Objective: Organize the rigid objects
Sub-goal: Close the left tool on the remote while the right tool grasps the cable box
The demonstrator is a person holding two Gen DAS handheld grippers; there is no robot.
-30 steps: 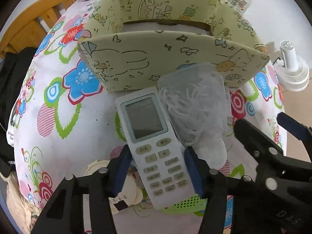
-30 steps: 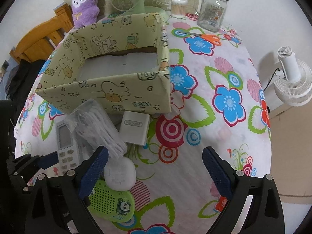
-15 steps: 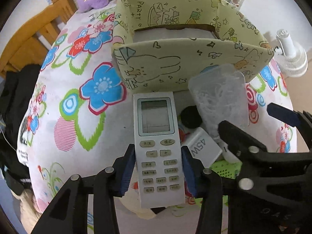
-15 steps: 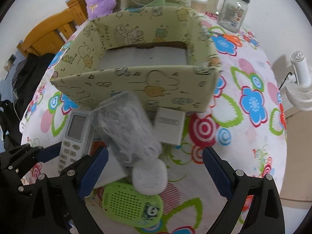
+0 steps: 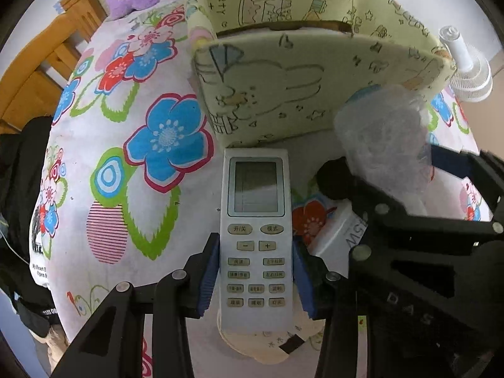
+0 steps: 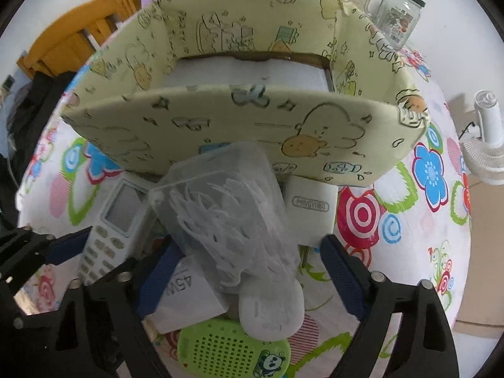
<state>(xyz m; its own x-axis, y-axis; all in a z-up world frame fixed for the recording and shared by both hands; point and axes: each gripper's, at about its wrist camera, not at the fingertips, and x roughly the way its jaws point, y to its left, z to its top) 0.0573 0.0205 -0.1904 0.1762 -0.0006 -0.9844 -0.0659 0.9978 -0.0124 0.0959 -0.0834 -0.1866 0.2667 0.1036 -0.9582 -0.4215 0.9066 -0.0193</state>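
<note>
- Left hand-held gripper (image 5: 255, 252), lower centre of the left wrist view: we see its blue pads against both long sides of the white AC remote (image 5: 255, 208). The jaws have just been closing w/ the remote between them, and we read it as gripped.
- The remote lies screen-up on the floral-cloth bench (image 5: 126, 189), mid-frame, its top end just below the near wall of the yellow cartoon-print storage box (image 6: 239, 126).
- Right hand-held gripper (image 6: 249, 245), lower centre of the right wrist view: it straddles the clear box of floss picks (image 6: 226, 208). Its jaws have just been closing too, but a gap shows at the right-hand pad, so nothing is gripped yet.
- The floss box sits tilted atop the clutter at centre frame, leaning over a white 45W charger (image 6: 186, 296) and a round white case (image 6: 271, 312). A green speaker (image 6: 226, 352) is at the bottom edge and a white adapter (image 6: 310, 208) is right of centre.
- Step in hand, as we judge it: a two-handed pick-up, w/ the storage box the likely destination. Its inside looks bare.
- Next move: the right jaws need to close onto the floss box. Then both items go up, over the near wall, and down inside.
- Caution: the clear box looks slick and is perched unevenly, so it may twist as the pads meet it.
</note>
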